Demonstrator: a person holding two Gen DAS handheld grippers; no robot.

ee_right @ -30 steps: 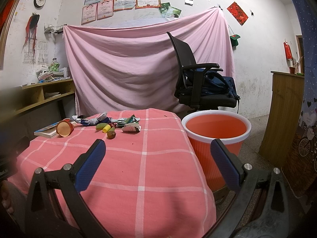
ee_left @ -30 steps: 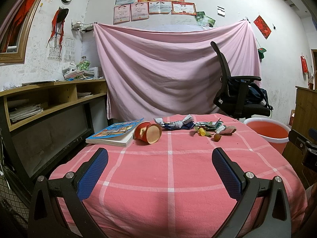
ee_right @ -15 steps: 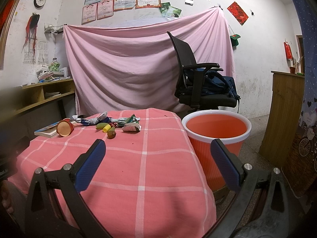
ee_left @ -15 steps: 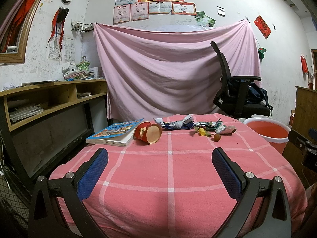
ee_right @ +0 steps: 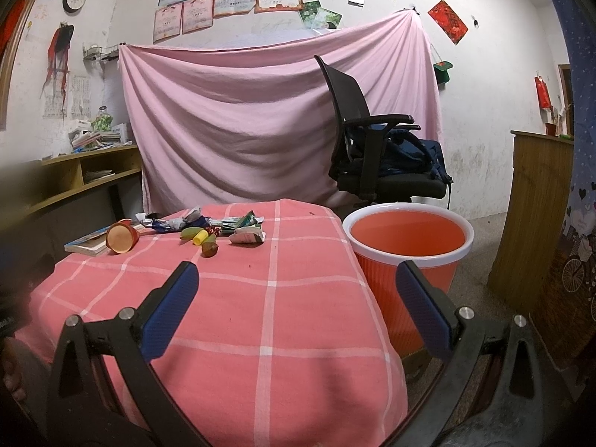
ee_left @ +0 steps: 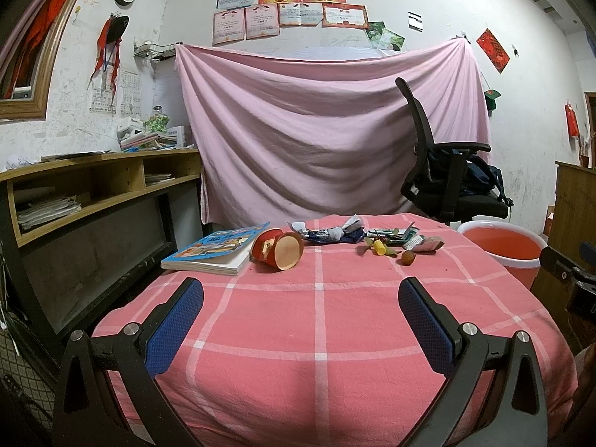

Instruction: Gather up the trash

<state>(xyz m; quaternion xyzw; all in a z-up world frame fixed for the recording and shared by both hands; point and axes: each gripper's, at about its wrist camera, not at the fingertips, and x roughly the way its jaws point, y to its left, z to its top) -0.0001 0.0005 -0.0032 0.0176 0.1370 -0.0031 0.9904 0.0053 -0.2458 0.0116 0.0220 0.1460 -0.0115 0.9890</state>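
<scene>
Trash (ee_left: 387,240) lies near the tabletop's far edge. The left gripper (ee_left: 301,298) and right gripper (ee_right: 297,283) are wide open, holding nothing. Only the right view shows the whole bucket (ee_right: 406,260).

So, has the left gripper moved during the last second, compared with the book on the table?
No. The left gripper sits open at the same spot relative to the book and the checked tablecloth lines.

Pink checked table (ee_left: 316,335), book (ee_left: 216,249), tipped red cup (ee_left: 277,249), wrappers (ee_left: 327,231), fruit scraps (ee_left: 380,247)
</scene>
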